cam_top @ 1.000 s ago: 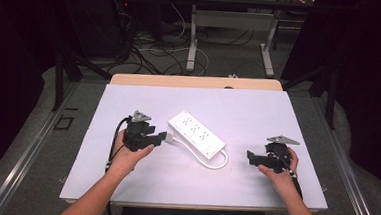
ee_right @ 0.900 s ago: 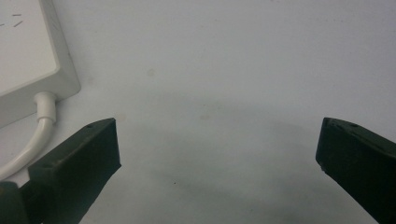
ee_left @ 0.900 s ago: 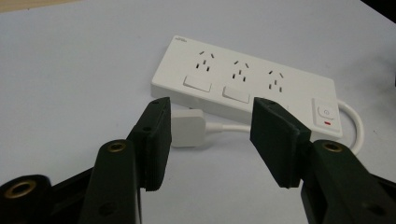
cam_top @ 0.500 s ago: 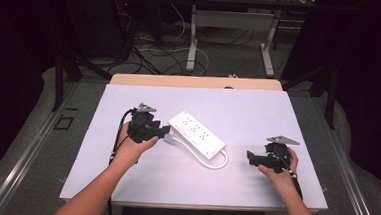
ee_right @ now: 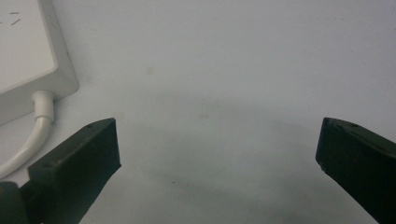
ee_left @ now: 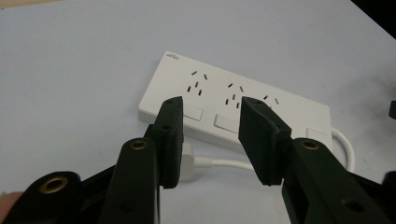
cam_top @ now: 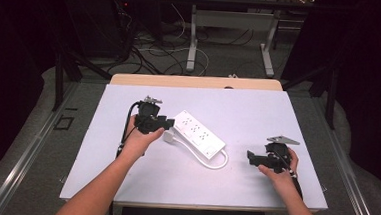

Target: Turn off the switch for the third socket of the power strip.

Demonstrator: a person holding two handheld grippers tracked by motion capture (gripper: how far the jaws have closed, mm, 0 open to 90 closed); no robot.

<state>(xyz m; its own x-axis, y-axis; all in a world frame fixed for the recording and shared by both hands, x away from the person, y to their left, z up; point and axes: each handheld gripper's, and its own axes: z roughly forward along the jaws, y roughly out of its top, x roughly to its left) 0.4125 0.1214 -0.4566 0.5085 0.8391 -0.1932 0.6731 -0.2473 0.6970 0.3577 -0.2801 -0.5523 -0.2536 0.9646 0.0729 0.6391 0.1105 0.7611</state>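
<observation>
Left tongs (cam_top: 170,124), narrowing with nothing gripped, hovered at the power strip's (cam_top: 198,133) nine o'clock end; right tongs (cam_top: 249,157) gaped wide, empty, above the counter (cam_top: 258,111)

A white table (cam_top: 258,106) carries a white power strip (cam_top: 198,133) lying flat, its cord (cam_top: 215,164) looped alongside.
</observation>
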